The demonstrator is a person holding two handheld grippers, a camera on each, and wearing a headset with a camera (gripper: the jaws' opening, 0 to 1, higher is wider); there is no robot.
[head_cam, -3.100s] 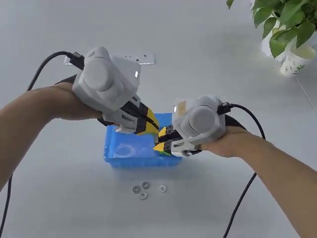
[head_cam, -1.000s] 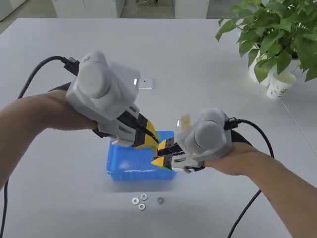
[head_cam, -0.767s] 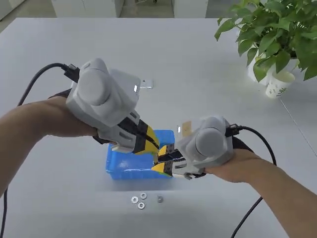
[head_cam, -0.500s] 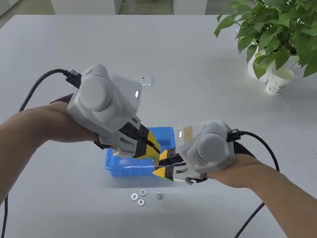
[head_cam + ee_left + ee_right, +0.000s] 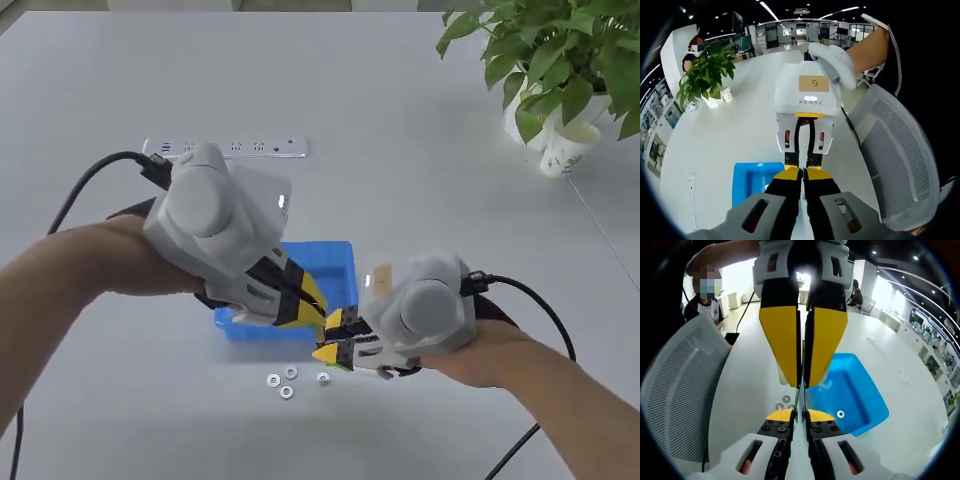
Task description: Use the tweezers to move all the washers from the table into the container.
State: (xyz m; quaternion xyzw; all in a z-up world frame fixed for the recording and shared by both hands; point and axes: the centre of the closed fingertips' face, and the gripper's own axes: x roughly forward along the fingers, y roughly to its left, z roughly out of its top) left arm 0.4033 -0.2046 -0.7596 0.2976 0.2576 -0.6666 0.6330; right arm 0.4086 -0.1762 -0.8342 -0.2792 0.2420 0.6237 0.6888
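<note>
Several small metal washers [image 5: 286, 382] lie on the white table just in front of the blue container [image 5: 325, 262]. The right gripper view has two of these washers [image 5: 786, 399] beside the container [image 5: 860, 395], with one washer [image 5: 840, 414] inside it. My left gripper [image 5: 312, 303] and right gripper [image 5: 326, 352] meet tip to tip above the container's front edge. Both are shut on the thin metal tweezers [image 5: 797, 402]. The left gripper [image 5: 802, 384] comes down from above onto my right gripper [image 5: 800, 416]. In the left gripper view, the right gripper [image 5: 803, 172] faces my left gripper [image 5: 803, 186].
A white power strip [image 5: 225, 148] lies at the back of the table. A potted plant [image 5: 555, 60] in a white pot [image 5: 565, 150] stands at the far right. A mesh office chair [image 5: 900, 160] stands beside the table.
Both grippers have come down and toward me, from over the container to its front edge near the washers. The head camera has tilted, bringing the power strip into view.
</note>
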